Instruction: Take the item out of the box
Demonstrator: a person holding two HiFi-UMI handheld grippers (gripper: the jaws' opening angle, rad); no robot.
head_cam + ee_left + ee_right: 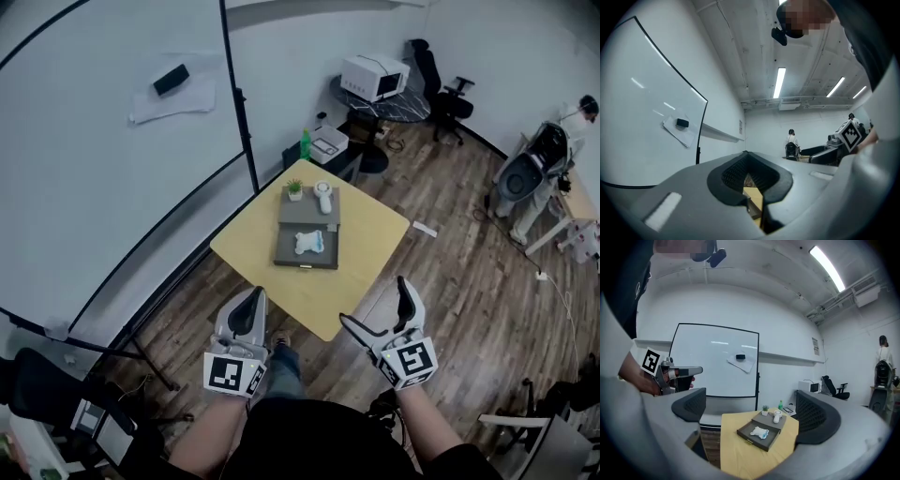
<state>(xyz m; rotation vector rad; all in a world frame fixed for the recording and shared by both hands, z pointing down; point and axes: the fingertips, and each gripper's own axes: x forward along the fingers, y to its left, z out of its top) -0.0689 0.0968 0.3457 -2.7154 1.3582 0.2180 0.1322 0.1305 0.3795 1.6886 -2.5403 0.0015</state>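
Observation:
A grey box (307,208) sits on the yellow table (366,234), its drawer (306,259) pulled open toward me. A white and blue item (308,244) lies in the drawer; the right gripper view also shows this item (760,431) in the drawer (749,438). Both grippers hang well short of the table's near edge, touching nothing. My left gripper (249,305) has its jaws together and empty; through its own camera the left gripper (751,177) shows only a sliver of table. My right gripper (375,302) is spread wide, and the right gripper (752,414) frames the box between its pads.
A small potted plant (294,188) and a white device (323,196) stand on the box top. A whiteboard (112,141) stands to the left. Behind the table are a low stand with a green bottle (305,143), a round table with a white appliance (373,77) and an office chair (448,94). A person (539,169) stands at far right.

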